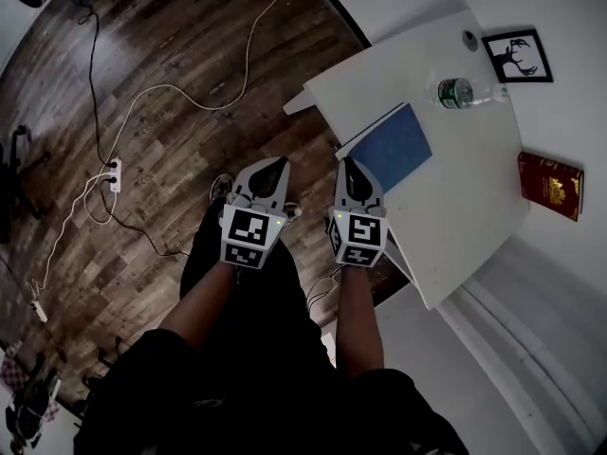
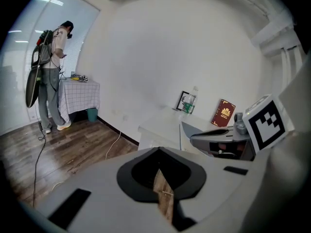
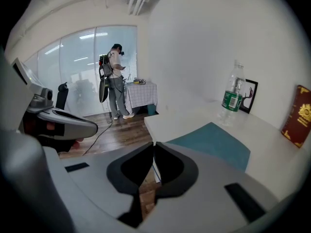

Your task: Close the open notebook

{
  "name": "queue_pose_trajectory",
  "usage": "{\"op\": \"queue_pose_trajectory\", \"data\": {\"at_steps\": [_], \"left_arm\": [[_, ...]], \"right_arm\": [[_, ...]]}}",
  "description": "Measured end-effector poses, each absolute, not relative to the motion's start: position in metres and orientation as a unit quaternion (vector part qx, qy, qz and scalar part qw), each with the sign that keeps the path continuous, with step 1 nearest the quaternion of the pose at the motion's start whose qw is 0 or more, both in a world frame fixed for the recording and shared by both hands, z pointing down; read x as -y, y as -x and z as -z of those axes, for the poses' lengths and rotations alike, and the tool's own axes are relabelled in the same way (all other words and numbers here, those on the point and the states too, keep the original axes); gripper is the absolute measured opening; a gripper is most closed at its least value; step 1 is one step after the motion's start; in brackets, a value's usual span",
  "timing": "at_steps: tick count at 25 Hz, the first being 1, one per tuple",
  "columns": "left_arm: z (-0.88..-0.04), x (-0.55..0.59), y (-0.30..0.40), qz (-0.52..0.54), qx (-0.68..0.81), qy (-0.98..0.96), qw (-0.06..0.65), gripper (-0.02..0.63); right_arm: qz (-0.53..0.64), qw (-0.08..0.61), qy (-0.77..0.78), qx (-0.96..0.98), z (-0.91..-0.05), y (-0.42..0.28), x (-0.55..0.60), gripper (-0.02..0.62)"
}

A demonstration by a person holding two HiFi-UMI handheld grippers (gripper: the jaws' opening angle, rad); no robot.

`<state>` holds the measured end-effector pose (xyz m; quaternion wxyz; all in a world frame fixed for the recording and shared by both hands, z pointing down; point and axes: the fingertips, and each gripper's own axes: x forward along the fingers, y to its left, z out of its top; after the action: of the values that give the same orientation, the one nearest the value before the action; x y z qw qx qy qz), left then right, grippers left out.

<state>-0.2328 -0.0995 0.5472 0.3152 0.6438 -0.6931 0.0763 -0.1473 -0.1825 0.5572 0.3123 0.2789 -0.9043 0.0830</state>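
Note:
A blue notebook (image 1: 396, 147) lies flat on the white table (image 1: 455, 216), near its left edge, with the blue cover up and a thin white page edge along one side. In the right gripper view the notebook (image 3: 214, 142) is just beyond the jaw tips. My right gripper (image 1: 347, 164) hovers at the table's near-left edge, just short of the notebook, shut with nothing in it (image 3: 153, 143). Over the wooden floor to its left is my left gripper (image 1: 275, 164), jaws together and empty (image 2: 158, 149).
A plastic water bottle (image 1: 455, 92) lies beyond the notebook, a framed picture (image 1: 518, 57) leans on the wall, and a red book (image 1: 550, 185) rests at the table's right. Cables and a power strip (image 1: 114, 173) cross the floor. A person (image 3: 114, 76) stands far off by a window.

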Motion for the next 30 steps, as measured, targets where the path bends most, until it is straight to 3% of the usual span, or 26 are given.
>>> {"op": "queue_pose_trajectory", "data": {"at_steps": [14,18,22,30], "left_arm": [[-0.533,0.093,0.251,-0.074,0.695,-0.646,0.307,0.003],[-0.529,0.087,0.255,-0.074,0.686,-0.654,0.309,0.003],[-0.519,0.083,0.259,-0.071,0.675,-0.667,0.306,0.003],[-0.478,0.094,0.265,-0.058,0.638,-0.719,0.269,0.003]], "right_arm": [[-0.100,0.369,-0.290,0.877,-0.586,0.155,0.180,0.036],[-0.157,0.346,-0.304,0.873,-0.588,0.160,0.175,0.056],[-0.151,0.348,-0.290,0.878,-0.587,0.171,0.164,0.157],[-0.133,0.268,-0.385,0.873,-0.519,0.156,0.149,0.135]]}}
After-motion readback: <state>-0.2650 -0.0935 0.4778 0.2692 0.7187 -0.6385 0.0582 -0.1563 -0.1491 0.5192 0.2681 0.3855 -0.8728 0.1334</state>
